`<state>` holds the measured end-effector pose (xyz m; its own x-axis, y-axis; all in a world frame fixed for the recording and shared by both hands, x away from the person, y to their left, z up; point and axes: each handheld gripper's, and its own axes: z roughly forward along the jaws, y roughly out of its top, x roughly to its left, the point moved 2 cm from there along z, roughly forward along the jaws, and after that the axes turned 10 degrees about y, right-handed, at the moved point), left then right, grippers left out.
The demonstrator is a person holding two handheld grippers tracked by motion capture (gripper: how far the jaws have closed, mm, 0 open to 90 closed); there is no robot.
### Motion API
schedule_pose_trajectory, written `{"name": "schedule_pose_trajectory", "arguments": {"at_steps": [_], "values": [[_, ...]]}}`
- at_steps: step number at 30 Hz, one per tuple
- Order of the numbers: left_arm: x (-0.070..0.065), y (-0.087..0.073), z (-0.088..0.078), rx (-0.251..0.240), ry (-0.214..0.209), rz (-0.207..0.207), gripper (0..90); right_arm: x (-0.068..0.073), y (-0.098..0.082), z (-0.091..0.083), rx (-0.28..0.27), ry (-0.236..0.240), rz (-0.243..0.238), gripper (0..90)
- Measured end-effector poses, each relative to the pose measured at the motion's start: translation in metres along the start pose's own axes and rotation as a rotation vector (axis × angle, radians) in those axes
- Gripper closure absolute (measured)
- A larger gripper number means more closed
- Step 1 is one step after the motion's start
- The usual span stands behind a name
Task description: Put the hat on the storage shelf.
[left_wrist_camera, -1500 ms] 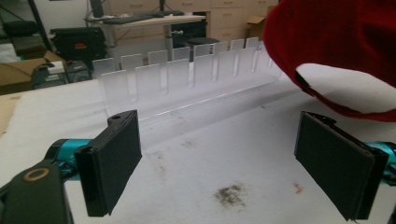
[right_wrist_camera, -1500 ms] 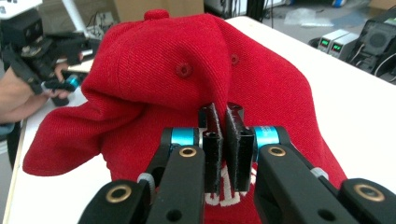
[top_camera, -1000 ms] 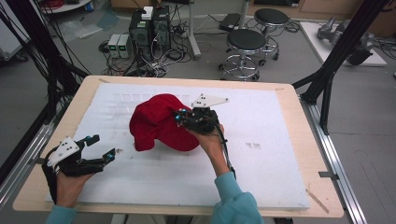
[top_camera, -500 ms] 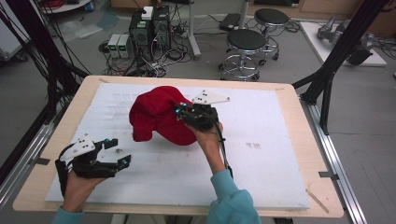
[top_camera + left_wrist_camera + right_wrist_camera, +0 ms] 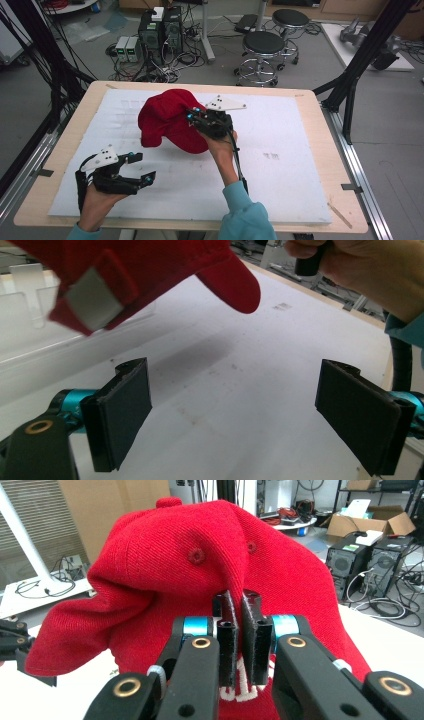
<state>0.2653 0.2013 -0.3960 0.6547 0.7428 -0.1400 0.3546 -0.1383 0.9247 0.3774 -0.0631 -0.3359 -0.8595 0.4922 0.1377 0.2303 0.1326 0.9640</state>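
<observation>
Red cap (image 5: pixel 170 120) hangs lifted above the white mat (image 5: pixel 300 150), its front panel pinched between the pressed-together jaws of the right gripper (image 5: pixel 192 116), seemingly so the left gripper (image 5: pixel 141 166), spread wide below, can take its free edge.

Behind the desk's (image 5: pixel 320 150) far edge: two black stools (image 5: pixel 266 45), a couple of computer towers (image 5: pixel 160 27) and what looks like tangled cables (image 5: pixel 175 62) on the floor.
</observation>
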Motion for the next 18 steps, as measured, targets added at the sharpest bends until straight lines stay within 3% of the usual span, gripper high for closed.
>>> {"name": "schedule_pose_trajectory", "arguments": {"at_steps": [3,12,18], "values": [[-0.008,0.003,0.01,0.012,-0.042,-0.016,15.6,0.002,0.002,0.002,-0.008,-0.004,-0.008,86.2],[-0.02,0.004,0.027,0.017,-0.099,-0.028,19.9,0.003,0.005,0.002,-0.027,-0.009,-0.008,86.2],[-0.018,0.006,0.04,0.02,-0.09,-0.059,20.0,0.006,0.006,0.002,-0.037,-0.002,-0.009,86.1]]}}
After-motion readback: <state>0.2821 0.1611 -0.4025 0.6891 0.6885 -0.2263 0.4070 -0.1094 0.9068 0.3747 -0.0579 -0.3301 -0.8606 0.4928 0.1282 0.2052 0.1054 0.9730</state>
